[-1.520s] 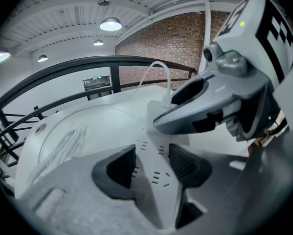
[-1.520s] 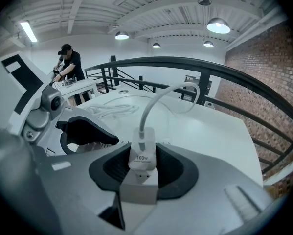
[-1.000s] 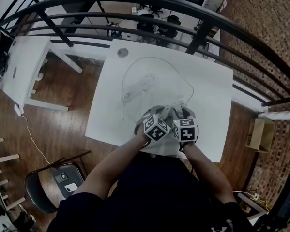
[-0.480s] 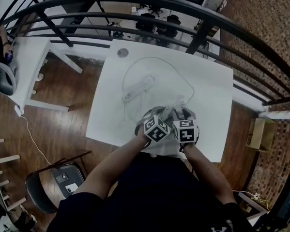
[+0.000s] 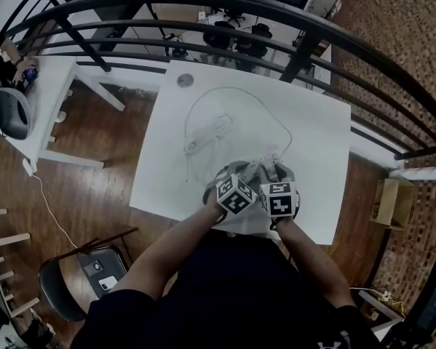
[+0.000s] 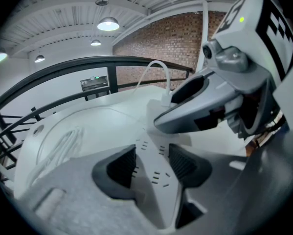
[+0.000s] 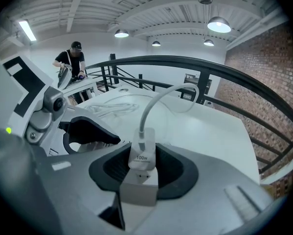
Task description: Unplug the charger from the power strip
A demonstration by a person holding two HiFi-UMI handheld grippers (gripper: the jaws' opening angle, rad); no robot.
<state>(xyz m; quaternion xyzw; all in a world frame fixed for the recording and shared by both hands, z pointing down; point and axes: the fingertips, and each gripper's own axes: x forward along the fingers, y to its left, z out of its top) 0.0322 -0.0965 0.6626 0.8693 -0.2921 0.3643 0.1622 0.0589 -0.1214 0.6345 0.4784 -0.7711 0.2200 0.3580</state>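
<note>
My right gripper [image 7: 142,166] is shut on a white charger block [image 7: 141,156] marked 100W. The charger's white cable [image 7: 158,102] arcs up and away over the table. A white power strip [image 6: 153,173] with rows of slots lies between the dark pads of my left gripper [image 6: 152,163], which is shut on it. In the left gripper view the right gripper's grey finger [image 6: 205,104] crosses just above the strip's far end, at the charger [image 6: 157,109]. In the head view both grippers, left [image 5: 236,171] and right [image 5: 274,170], sit side by side near the front of the white table [image 5: 312,129].
A coiled white cord [image 5: 209,134] lies on the table left of centre, with a long cable loop [image 5: 232,88] beyond it. A black railing [image 5: 225,6] runs behind the table. A white desk [image 5: 46,100] stands at the left, and a chair [image 5: 86,275] is near the person's left side.
Both grippers and the charger stay where they were. Only a person at the far left desk has shifted.
</note>
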